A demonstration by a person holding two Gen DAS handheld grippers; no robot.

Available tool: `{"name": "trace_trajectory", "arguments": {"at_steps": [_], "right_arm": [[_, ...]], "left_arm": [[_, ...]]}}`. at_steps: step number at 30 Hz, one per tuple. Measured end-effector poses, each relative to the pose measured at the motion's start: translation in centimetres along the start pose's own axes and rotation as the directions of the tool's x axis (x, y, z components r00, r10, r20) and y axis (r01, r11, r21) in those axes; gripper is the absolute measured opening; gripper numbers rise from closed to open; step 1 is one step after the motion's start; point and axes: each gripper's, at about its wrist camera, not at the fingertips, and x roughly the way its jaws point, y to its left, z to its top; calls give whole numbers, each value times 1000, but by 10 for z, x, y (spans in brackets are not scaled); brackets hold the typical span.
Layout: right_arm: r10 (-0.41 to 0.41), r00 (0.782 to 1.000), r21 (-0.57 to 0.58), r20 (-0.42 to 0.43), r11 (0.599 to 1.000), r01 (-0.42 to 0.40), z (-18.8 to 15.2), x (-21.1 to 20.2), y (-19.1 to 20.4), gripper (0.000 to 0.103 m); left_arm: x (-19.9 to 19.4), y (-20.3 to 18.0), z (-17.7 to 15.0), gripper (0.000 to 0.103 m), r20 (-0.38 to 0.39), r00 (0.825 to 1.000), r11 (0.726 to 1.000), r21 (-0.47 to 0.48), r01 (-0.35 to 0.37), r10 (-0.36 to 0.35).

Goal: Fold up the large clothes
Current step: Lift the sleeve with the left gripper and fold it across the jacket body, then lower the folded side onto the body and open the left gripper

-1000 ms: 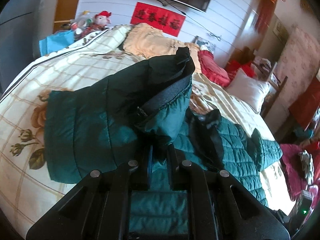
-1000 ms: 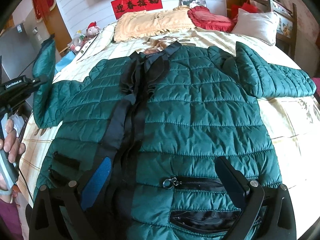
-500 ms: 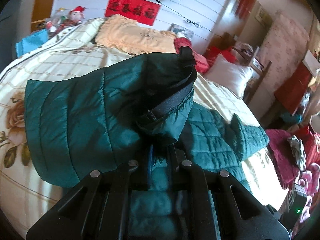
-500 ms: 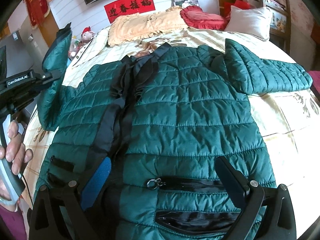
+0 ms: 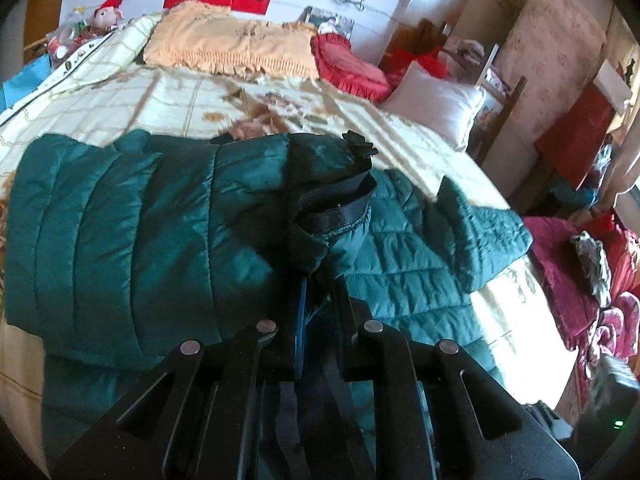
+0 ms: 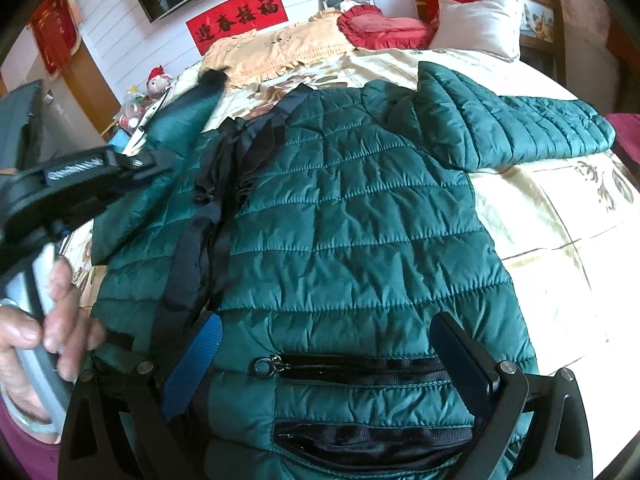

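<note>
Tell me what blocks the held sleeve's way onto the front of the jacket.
Nothing visible does. The left gripper is shut on the sleeve cuff, and the jacket front lies flat and bare; the right gripper hovers open near the hem.

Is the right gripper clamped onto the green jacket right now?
No, the right gripper hangs with its jaws spread wide above the green jacket, one blue finger either side of the pocket zipper, pinching no fabric.

Both wrist views tilt down over the bed (image 5: 280, 92) toward the headboard wall; the left sits close over the green jacket (image 6: 340, 220), the right looks from its hem, sharing jacket and pillows
</note>
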Motion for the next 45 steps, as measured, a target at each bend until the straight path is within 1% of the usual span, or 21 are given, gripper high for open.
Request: {"name": "trace_trajectory", "arguments": {"at_steps": [4, 7, 12, 14, 17, 20, 22, 24, 26, 30, 34, 35, 37, 39, 41, 42, 43, 45], "right_arm": [[20, 1000, 14, -9, 1000, -20, 0, 2, -2, 103], [31, 999, 24, -25, 999, -30, 0, 5, -3, 103], [29, 999, 24, -33, 999, -29, 0, 7, -3, 103], [30, 999, 25, -38, 999, -29, 0, 9, -2, 103], [29, 999, 21, -41, 999, -28, 0, 9, 0, 103], [25, 999, 15, -42, 1000, -24, -1, 9, 1, 103], [27, 999, 18, -41, 999, -26, -1, 9, 2, 103], [28, 999, 19, -40, 999, -27, -1, 9, 2, 103], [30, 999, 19, -40, 999, -29, -1, 9, 3, 103], [36, 999, 9, -38, 999, -36, 1, 9, 7, 103], [62, 998, -3, -29, 998, -62, 10, 8, 13, 103], [76, 997, -2, -27, 997, -76, 13, 8, 14, 103], [120, 993, -1, -22, 993, -120, 23, 10, 19, 103], [150, 989, -7, -21, 989, -150, 31, 13, 25, 103], [187, 982, -12, -28, 982, -187, 44, 22, 32, 103], [203, 978, -13, -36, 979, -204, 50, 27, 36, 103], [224, 973, -13, -45, 974, -225, 57, 34, 41, 103], [240, 969, -20, -53, 970, -241, 66, 43, 48, 103]], "left_arm": [[25, 8, -8, 11, -55, 998, 999, -25, -34, 32], [35, 19, -14, 11, -81, 996, 997, -66, -36, 31], [34, 24, -18, 12, -89, 996, 997, -78, -29, 22], [34, 24, -19, 15, -93, 995, 997, -78, -25, 18], [33, 27, -19, 15, -94, 996, 996, -89, -4, -4], [32, 28, -20, 16, -103, 995, 996, -91, 2, -12], [29, 28, -21, 25, -107, 994, 996, -83, 9, -18], [24, 27, -23, 48, -91, 995, 997, -73, 31, -38], [18, 26, -24, 57, -84, 995, 997, -69, 44, -50], [2, 29, -25, 57, -83, 995, 997, -63, 49, -55], [-29, 46, -23, 57, -41, 995, 991, -102, 84, -89], [-38, 53, -22, 57, -28, 996, 990, -114, 79, -83], [-52, 66, -19, 57, -4, 999, 992, -122, 38, -39], [-62, 79, -19, 57, 13, 999, 994, -105, -33, 35], [-69, 96, -18, 57, 19, 991, 986, -107, -128, 130], [-72, 106, -19, 57, 18, 988, 981, -118, -153, 157], [-73, 114, -20, 57, 15, 986, 977, -136, -164, 167], [-78, 135, -24, 57, 9, 984, 965, -199, -172, 177]]}}
